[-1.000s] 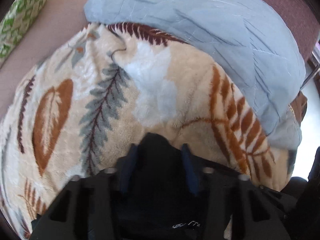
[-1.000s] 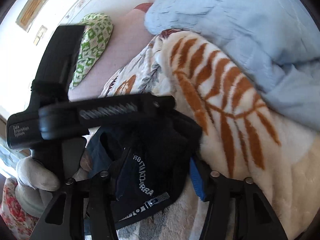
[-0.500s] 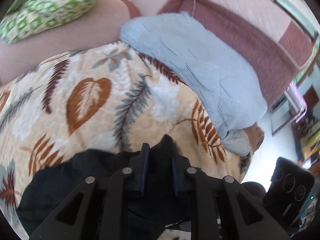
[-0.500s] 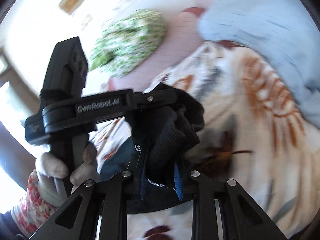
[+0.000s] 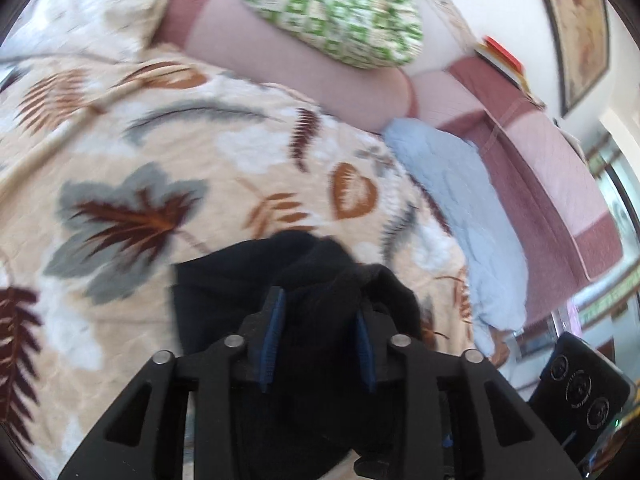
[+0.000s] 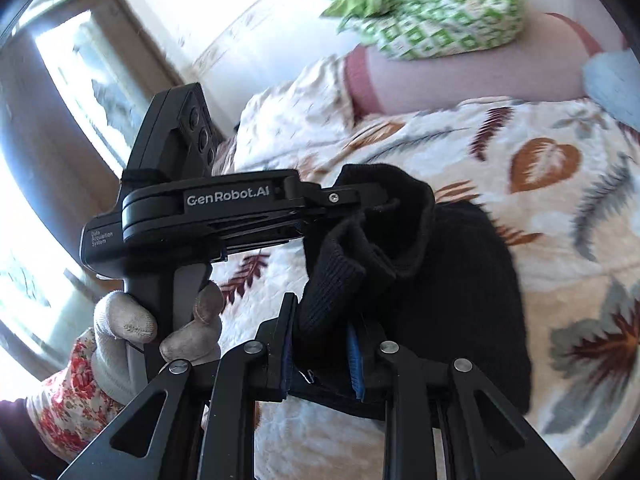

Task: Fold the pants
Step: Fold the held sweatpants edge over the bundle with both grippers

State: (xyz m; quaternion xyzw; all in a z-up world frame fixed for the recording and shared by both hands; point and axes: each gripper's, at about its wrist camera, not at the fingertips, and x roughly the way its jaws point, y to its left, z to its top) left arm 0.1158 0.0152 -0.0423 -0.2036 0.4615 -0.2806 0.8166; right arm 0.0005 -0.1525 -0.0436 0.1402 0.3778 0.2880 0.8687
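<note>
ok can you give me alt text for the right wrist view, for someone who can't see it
The right tongs clamp a bunched ribbed cuff of the black pants, which hang over a leaf-print blanket. The left tongs, held sideways in a gloved hand, grip the same bunch from the left. A green patterned pillow lies behind.

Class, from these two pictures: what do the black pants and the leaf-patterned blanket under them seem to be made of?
Black pants: seemingly a soft knit, matte; the cuff shows fine ribbing and bunches limply where the right gripper and left gripper pinch it.
Leaf-patterned blanket: probably plush fleece; its surface looks fuzzy and dimpled, without sheen. Motion blur leaves this uncertain.
</note>
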